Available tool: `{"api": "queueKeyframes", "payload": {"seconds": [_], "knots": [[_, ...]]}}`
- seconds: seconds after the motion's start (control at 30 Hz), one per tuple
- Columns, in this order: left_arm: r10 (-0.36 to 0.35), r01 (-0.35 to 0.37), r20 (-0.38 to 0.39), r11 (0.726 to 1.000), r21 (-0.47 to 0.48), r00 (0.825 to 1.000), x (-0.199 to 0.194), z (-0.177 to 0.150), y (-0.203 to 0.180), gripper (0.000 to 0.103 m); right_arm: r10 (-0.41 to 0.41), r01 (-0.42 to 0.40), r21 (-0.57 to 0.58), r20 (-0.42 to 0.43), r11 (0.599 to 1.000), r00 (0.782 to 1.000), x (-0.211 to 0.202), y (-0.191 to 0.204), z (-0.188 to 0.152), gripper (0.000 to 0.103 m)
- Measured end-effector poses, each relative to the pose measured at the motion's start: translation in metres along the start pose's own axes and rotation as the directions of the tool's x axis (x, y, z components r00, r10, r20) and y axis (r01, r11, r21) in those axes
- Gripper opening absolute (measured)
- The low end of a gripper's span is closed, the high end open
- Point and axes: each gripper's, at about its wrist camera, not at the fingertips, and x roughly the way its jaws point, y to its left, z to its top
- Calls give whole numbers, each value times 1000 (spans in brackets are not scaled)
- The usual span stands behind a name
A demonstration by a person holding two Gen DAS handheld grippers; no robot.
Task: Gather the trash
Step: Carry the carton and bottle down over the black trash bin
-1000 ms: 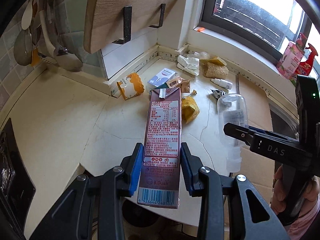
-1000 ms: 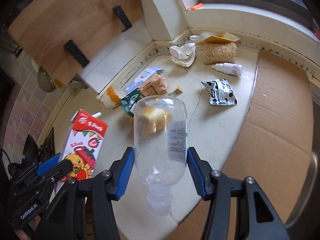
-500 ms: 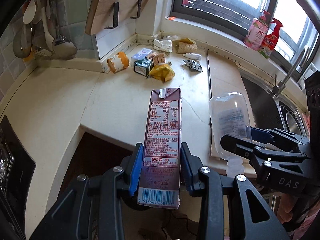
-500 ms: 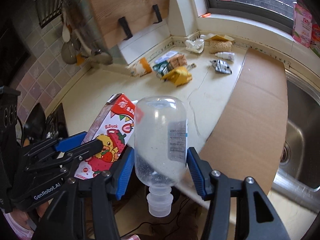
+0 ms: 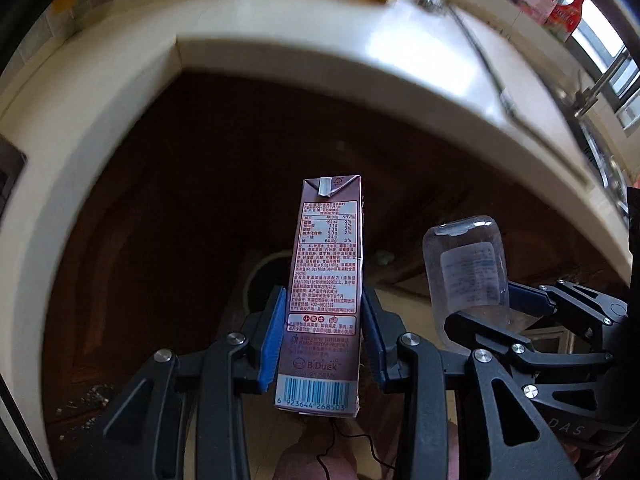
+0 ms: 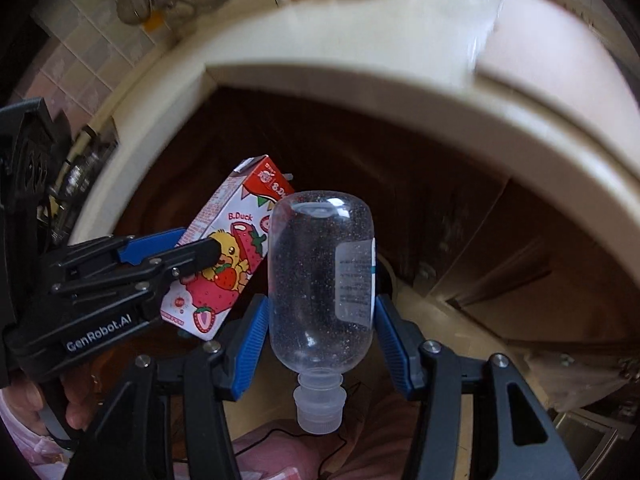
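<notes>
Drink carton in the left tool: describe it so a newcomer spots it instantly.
Below the curved cream countertop, in front of the dark cabinet, two tools each hold one item. The left tool clamps the drink carton upright: a tall box, nutrition table and barcode on one face, cartoon duck and strawberries on another, unlike the clear plastic bottle beside it.

black tool (image 5: 323, 344), blue pads (image 6: 248, 348), silver screws, pink sleeve (image 6: 24, 436)
</notes>
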Motion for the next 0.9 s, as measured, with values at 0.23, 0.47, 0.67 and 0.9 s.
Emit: {"api": "queueKeyframes", "payload": {"seconds": [0.23, 0.47, 0.67, 0.9], "knots": [[31, -34, -70, 999, -41, 997, 84, -29, 22, 35, -30, 33, 44, -68, 998, 997, 87, -16, -31, 54], [54, -61, -127, 997, -50, 990, 166, -59, 42, 35, -6, 14, 75, -111, 997, 994, 163, -30, -45, 54], [64, -75, -153, 995, -71, 986, 224, -72, 56, 35, -6, 18, 100, -124, 995, 992, 226, -47, -43, 55], [84, -95, -154, 993, -67, 984, 279, -75, 69, 36, -38, 46, 61, -129, 997, 991, 291, -63, -33, 55]]}}
